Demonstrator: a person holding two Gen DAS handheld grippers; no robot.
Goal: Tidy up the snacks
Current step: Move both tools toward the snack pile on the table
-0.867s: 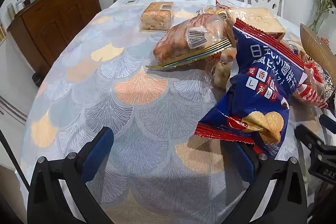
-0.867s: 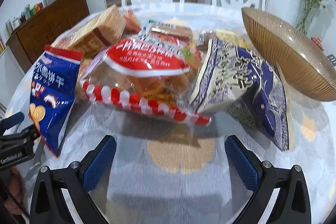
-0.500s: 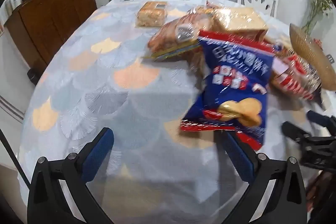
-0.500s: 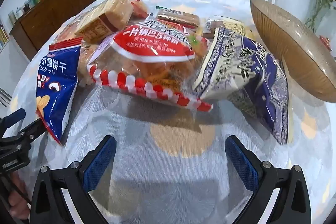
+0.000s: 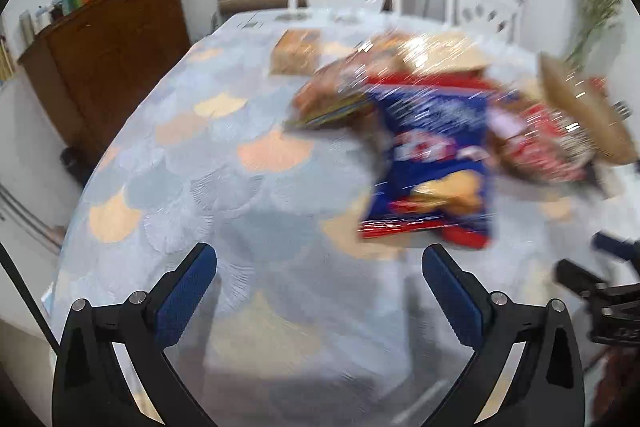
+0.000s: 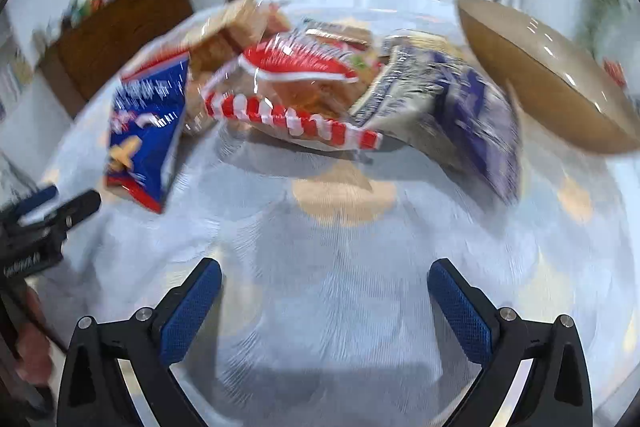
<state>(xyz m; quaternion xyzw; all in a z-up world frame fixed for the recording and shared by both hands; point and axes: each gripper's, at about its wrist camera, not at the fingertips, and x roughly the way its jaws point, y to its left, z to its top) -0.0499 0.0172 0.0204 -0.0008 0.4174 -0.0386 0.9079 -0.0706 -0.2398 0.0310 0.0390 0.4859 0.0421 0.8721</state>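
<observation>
Snack pile heaped mid-table, nothing sorted yet: blue biscuit bag point(image 6: 146, 131) at the near left edge of the heap, red-and-white striped bag point(image 6: 296, 95) propped in the middle, grey-and-purple bag point(image 6: 448, 107) leaning to its right, tan cracker block point(image 6: 228, 31) up behind. Golden ribbed bowl point(image 6: 548, 79) just right of the pile, tilted, rim toward the bags, the likely drop spot. One lone pack point(image 5: 296, 51) lying well apart, farther up the patterned tablecloth point(image 5: 224, 187). Both views smeared with motion, so labels unreadable. Right gripper point(image 6: 324, 311) hovering over bare cloth, blue pads spread wide, nothing between them; striped bag ahead and a little left of centre, not yet within reach. Left gripper point(image 5: 320, 291) likewise gaping and empty, angled down at the cloth, blue bag ahead and off to its right, near but apart. Best play, by the look of it: take 1 bag at a time, starting with whichever sits loose at the edge. Aim for a crimped seam or corner, not the puffy middle, and squeeze gently to spare the biscuits. Lift clear before swinging over, to avoid dragging neighbours or nudging that tipped bowl.
</observation>
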